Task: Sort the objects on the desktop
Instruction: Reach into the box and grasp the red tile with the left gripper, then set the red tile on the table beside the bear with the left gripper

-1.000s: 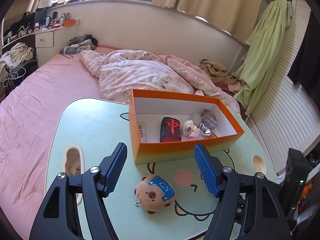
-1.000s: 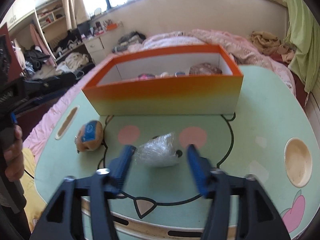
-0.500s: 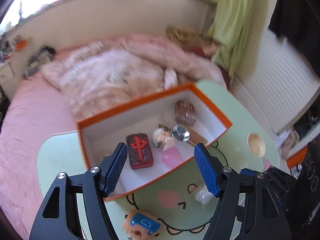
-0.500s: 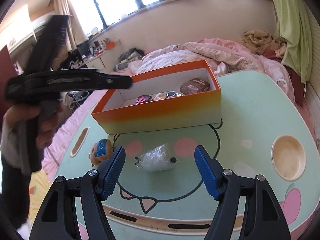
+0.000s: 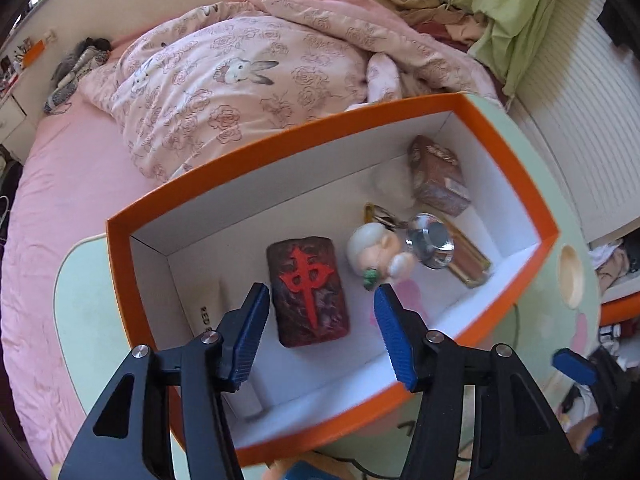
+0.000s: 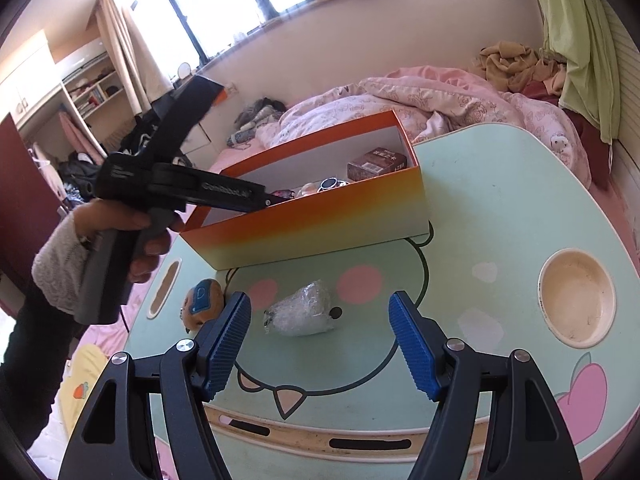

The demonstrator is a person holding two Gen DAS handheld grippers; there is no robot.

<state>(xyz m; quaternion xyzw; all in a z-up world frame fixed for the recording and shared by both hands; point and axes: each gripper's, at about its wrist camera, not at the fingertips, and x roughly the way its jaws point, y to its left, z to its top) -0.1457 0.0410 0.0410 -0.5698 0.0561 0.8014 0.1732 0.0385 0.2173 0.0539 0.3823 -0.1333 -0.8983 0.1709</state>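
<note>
An orange box point(image 5: 132, 280) point(image 6: 320, 232) stands on the green table point(image 6: 500, 232). In it lie a dark red mahjong tile point(image 5: 306, 286), a small doll figure point(image 5: 376, 250), a shiny round object point(image 5: 432, 240) and a brown packet point(image 5: 438, 178). My left gripper point(image 5: 318, 332) is open and empty above the box, over the tile; it shows in the right wrist view point(image 6: 272, 200). My right gripper point(image 6: 320, 346) is open and empty, held above a clear plastic-wrapped lump point(image 6: 302, 314). A brown and blue plush toy point(image 6: 202, 302) lies left of the lump.
The table has a round cup recess point(image 6: 576, 304) at the right and a slot point(image 6: 164, 294) at the left. A bed with a pink quilt point(image 5: 240, 72) lies behind the table. A green cloth point(image 6: 580, 40) hangs at the right.
My left gripper has risen from beside the plush toy and moved forward over the box, now looking down into it. My right gripper has pulled back and up from the wrapped lump.
</note>
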